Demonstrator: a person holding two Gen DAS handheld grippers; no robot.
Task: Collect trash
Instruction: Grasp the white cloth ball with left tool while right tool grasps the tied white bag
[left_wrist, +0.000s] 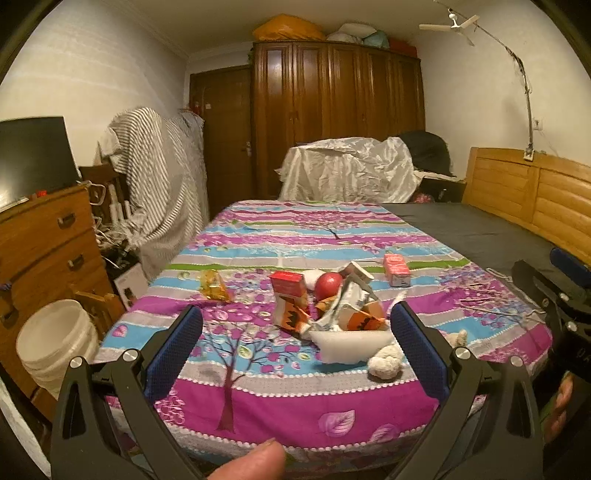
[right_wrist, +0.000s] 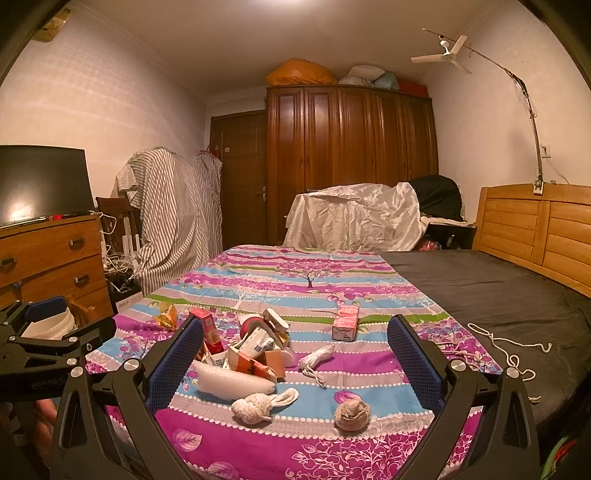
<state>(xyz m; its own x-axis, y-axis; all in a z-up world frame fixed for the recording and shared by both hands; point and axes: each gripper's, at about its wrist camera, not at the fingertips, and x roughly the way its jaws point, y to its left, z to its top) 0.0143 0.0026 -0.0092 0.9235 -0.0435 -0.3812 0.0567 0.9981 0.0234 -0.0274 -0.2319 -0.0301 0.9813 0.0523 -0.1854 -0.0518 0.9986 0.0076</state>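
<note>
Trash lies in a heap on the flowered bedsheet (left_wrist: 258, 391): a red and orange carton (left_wrist: 290, 301), a red ball (left_wrist: 328, 284), crumpled foil packs (left_wrist: 351, 302), a white foam piece (left_wrist: 351, 345) and a knotted white rag (left_wrist: 386, 363). A pink carton (left_wrist: 397, 269) and a yellow wrapper (left_wrist: 214, 286) lie apart. My left gripper (left_wrist: 295, 339) is open and empty, in front of the heap. My right gripper (right_wrist: 295, 347) is open and empty, with the heap (right_wrist: 243, 354), the white rag (right_wrist: 255, 406), a brown rag ball (right_wrist: 352, 415) and a string bundle (right_wrist: 317, 360) ahead of it.
A white bucket (left_wrist: 55, 347) stands on the floor left of the bed, next to a wooden dresser (left_wrist: 40, 251). A loose cord (right_wrist: 513, 350) trails over the dark mattress (right_wrist: 498, 295). A wooden headboard (right_wrist: 539, 225) is at the right, a wardrobe (right_wrist: 351, 162) at the back.
</note>
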